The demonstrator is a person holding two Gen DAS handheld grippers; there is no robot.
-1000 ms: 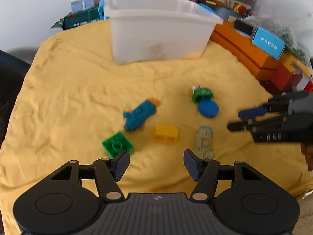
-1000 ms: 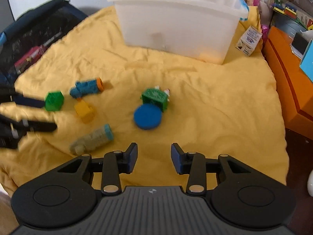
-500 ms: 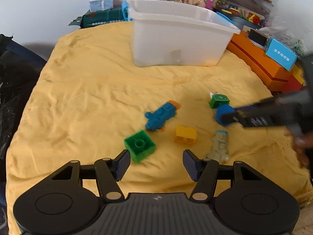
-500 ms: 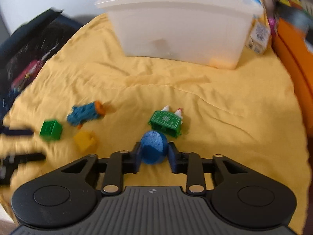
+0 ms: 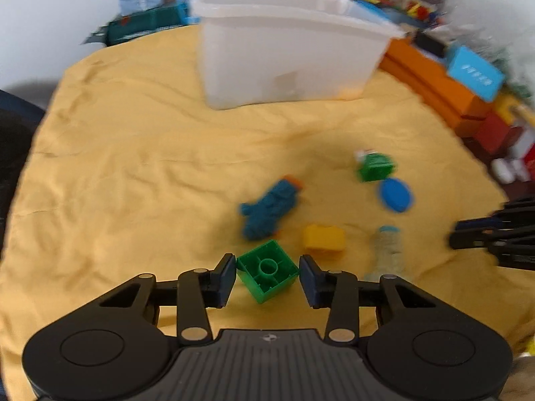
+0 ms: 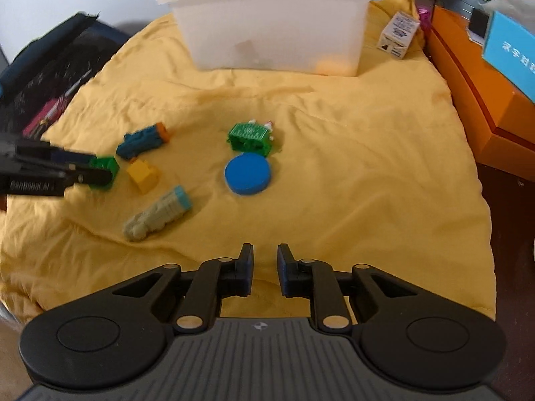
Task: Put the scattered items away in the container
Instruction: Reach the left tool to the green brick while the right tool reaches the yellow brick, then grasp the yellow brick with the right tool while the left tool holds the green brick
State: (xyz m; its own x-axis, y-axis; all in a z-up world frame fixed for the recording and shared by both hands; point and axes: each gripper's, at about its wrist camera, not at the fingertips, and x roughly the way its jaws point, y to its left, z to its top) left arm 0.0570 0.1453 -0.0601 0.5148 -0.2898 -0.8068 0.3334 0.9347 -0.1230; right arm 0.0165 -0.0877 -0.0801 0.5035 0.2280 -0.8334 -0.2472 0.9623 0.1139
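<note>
A green brick (image 5: 267,270) lies on the yellow cloth (image 5: 150,167) between the pads of my left gripper (image 5: 267,279). Its jaws are closing and the pads touch the brick's corners. My right gripper (image 6: 265,267) hangs near the cloth's front edge, jaws closing to a narrow gap with nothing between them. The blue disc (image 6: 247,173) lies flat ahead of it, beside a green toy (image 6: 249,137). A teal toy (image 5: 271,207), a yellow brick (image 5: 323,239) and a grey-green toy (image 5: 388,250) lie close by. The white container (image 5: 284,50) stands at the back.
Orange boxes (image 6: 468,83) and a blue carton (image 6: 511,53) line the right side. A small white carton (image 6: 399,35) stands beside the container. A dark bag (image 6: 50,73) lies off the cloth's left edge. Boxes and toy bags (image 5: 140,10) crowd the back.
My left gripper moved forward over the green brick and narrowed its jaws onto it. My right gripper had the blue disc between its pads, then drew back without it and narrowed further.
</note>
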